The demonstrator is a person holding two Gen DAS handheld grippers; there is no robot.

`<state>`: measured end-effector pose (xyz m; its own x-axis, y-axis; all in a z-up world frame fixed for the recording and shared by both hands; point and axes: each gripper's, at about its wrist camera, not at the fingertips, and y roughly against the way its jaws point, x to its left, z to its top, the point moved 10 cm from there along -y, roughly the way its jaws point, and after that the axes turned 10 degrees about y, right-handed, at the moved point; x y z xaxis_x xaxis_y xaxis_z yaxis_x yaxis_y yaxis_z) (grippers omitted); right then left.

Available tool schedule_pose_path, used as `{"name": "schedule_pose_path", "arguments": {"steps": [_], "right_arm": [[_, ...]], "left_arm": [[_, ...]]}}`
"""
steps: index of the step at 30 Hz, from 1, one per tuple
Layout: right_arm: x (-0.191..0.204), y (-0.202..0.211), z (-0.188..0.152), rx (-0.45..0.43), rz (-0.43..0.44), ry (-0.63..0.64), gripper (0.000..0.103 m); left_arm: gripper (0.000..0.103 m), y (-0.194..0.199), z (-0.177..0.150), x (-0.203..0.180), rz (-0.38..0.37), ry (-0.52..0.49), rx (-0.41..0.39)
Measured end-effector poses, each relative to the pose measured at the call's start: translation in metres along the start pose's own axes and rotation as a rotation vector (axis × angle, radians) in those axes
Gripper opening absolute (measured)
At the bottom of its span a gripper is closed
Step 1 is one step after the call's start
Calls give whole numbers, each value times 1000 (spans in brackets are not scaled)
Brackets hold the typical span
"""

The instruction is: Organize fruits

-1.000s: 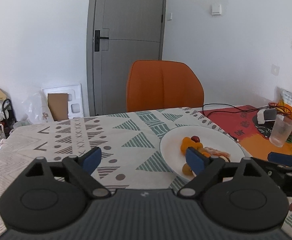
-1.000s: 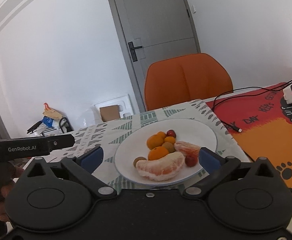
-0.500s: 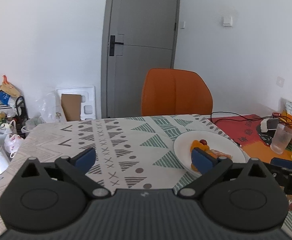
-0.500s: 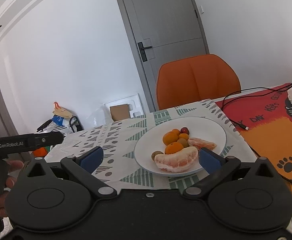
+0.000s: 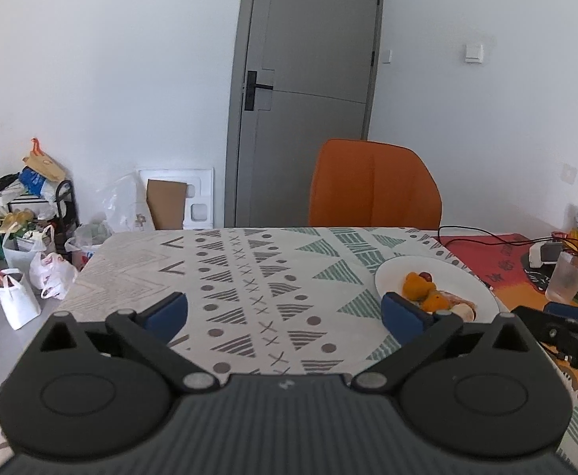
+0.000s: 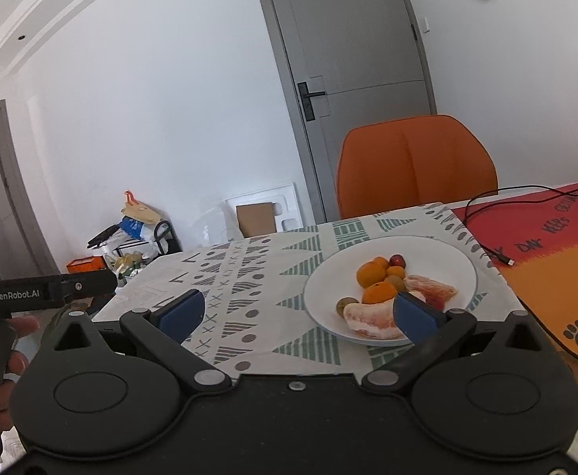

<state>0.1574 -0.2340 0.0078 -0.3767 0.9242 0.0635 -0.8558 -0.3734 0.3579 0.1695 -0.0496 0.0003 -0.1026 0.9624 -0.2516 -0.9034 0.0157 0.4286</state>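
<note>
A white plate [image 6: 455, 265] on the patterned tablecloth holds small oranges [image 6: 372, 273], a red fruit [image 6: 397, 260], a brownish fruit [image 6: 346, 304] and peeled pomelo segments [image 6: 372, 318]. The plate also shows in the left wrist view [image 5: 467, 277], at the right. My right gripper [image 6: 294, 314] is open and empty, held above the table just left of the plate; its right finger overlaps the plate's near side. My left gripper [image 5: 285, 312] is open and empty over the tablecloth, left of the plate.
An orange chair [image 5: 374, 186] stands at the table's far side. A red and orange mat [image 6: 546, 237] with a black cable [image 6: 486, 249] lies right of the plate. A clear cup [image 5: 567, 277] and a charger sit at the far right. Bags clutter the floor at left.
Both grippers have drawn back and risen from the table. The plate now looks smaller and sits further right in both views. Both grippers stay open.
</note>
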Motion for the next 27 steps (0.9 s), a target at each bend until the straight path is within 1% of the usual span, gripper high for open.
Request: {"name": "schedule_pose_path", "arguments": {"steps": [3, 7, 11, 16, 21, 24, 27], "right_arm": [[2, 2, 0, -2, -8, -10, 103], [8, 3, -4, 22, 39, -32, 103], [18, 5, -9, 39, 69, -17, 103], [28, 4, -17, 62, 88, 6, 103], [30, 3, -28, 87, 82, 10, 103], [29, 1, -34, 101, 70, 14, 103], [28, 0, -39, 108, 56, 24, 103]], "left_arm": [[103, 6, -1, 8, 12, 5, -2], [103, 14, -2, 18, 23, 16, -8], [103, 19, -6, 26, 46, 19, -3], [103, 23, -17, 39, 68, 21, 17], [103, 22, -31, 51, 79, 32, 37], [103, 20, -39, 56, 104, 27, 52], [103, 20, -45, 57, 100, 15, 60]]}}
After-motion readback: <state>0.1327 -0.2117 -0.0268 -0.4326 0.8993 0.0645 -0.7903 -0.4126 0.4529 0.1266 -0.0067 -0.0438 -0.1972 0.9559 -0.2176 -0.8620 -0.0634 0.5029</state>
